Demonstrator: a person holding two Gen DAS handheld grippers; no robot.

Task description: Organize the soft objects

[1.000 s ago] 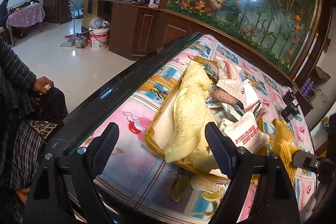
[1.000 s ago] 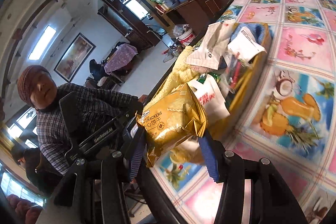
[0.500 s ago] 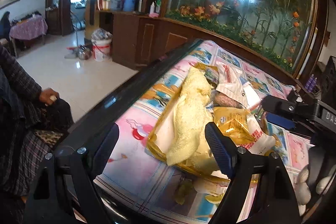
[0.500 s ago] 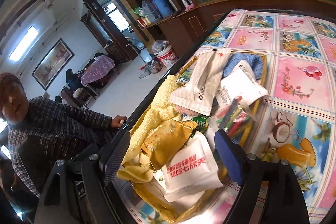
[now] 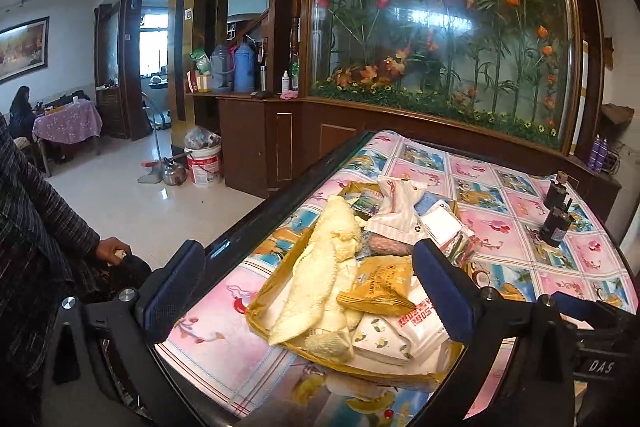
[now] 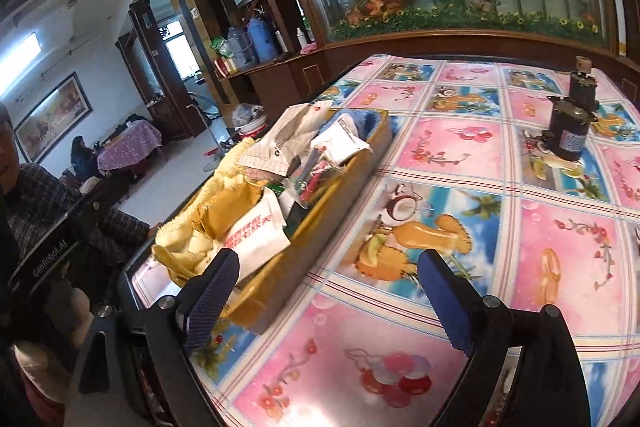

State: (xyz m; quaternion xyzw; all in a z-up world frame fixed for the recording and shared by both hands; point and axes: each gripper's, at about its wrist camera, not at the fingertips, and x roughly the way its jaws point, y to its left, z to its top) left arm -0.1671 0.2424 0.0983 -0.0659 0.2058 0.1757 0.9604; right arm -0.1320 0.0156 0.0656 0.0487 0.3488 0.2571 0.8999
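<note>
A shallow yellow tray (image 5: 259, 301) on the flowered tablecloth holds a pile of soft goods. A pale yellow towel (image 5: 320, 267) lies along its left side. Beside the towel rests a gold cracker packet (image 5: 380, 287), with a white packet with red lettering (image 5: 420, 319) and a white tissue pack (image 5: 396, 211) around it. My left gripper (image 5: 308, 291) hovers open in front of the tray, holding nothing. In the right wrist view the tray (image 6: 328, 223), the cracker packet (image 6: 228, 211) and a blue cloth (image 6: 360, 119) lie to the left of my right gripper (image 6: 328, 301), which is open and empty above the tablecloth.
A black cylindrical device (image 6: 568, 131) stands on the far right of the table (image 6: 460, 147). A person in a plaid sleeve (image 5: 32, 227) sits close to the table's left edge. A wooden cabinet with a flower-painted glass panel (image 5: 440, 27) runs behind the table.
The right gripper, shut on the gold cracker packet a second ago, opened over the tray, left the packet there and drew back to the right. The left gripper stayed open.
</note>
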